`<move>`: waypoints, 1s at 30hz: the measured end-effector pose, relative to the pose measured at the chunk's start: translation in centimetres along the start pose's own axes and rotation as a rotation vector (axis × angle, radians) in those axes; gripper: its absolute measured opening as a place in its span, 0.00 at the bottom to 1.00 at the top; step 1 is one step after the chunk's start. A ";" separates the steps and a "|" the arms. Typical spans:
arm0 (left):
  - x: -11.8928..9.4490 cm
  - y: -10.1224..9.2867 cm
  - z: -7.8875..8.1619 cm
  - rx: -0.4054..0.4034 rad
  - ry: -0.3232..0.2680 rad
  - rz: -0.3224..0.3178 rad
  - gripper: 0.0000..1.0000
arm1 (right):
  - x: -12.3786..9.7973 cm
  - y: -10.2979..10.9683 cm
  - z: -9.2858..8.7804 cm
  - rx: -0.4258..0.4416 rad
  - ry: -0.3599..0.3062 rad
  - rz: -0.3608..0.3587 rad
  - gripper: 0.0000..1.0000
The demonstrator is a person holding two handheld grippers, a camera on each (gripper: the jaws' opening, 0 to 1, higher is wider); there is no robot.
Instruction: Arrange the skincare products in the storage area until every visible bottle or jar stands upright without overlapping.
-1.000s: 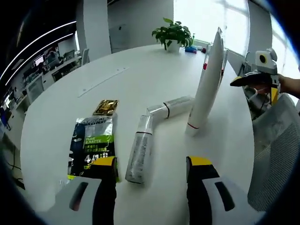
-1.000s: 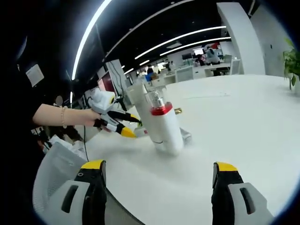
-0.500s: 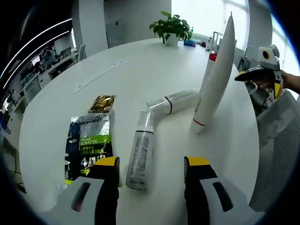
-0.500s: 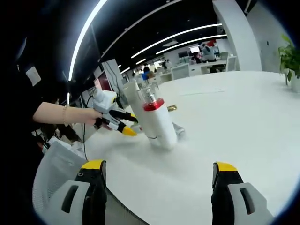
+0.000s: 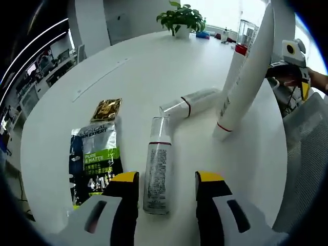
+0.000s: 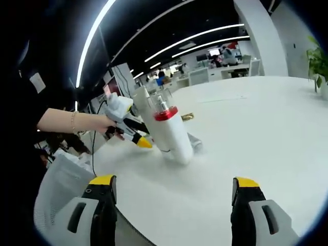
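On the white table (image 5: 128, 66), a spray bottle (image 5: 157, 169) lies flat just beyond the spread, empty left tongs (image 5: 166, 180), with a clear-capped bottle (image 5: 189, 102) lying beyond it and a tall white tube (image 5: 246, 77) upright at right. A dark sachet (image 5: 94, 159) (green label) lies at left. The right tongs (image 6: 174, 187) are spread wide, empty, the red-collared pump bottle (image 6: 169, 130) upright beyond them.

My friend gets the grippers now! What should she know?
Left gripper: open, poised over the lying clear-capped silver spray bottle.
Right gripper: open, empty, back from the products.
Done: tall white tube and red-collared white pump bottle stand upright on the round white table.
Left: stand the silver bottle and the lying clear-capped white bottle. A black-and-green sachet and a gold sachet lie flat nearby.
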State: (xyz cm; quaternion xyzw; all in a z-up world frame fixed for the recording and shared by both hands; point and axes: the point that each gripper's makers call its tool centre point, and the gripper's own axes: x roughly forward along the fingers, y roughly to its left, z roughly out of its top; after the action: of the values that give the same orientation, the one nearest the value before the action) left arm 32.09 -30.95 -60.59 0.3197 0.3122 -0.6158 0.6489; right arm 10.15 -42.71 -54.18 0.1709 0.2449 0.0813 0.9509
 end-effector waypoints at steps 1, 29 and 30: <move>0.0 0.0 0.0 0.003 0.003 0.002 0.38 | 0.0 0.0 0.0 0.000 -0.001 -0.001 0.96; 0.6 2.0 -0.7 0.052 0.083 0.099 0.23 | 0.0 -0.8 0.1 0.005 0.004 -0.009 0.95; 0.6 2.2 -0.7 0.046 0.082 0.107 0.23 | 0.0 -0.9 0.2 0.003 0.003 -0.009 0.95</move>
State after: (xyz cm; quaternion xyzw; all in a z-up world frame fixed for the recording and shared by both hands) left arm 34.28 -30.69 -61.37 0.3758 0.3069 -0.5737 0.6599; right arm 10.28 -43.59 -54.33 0.1712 0.2473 0.0768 0.9506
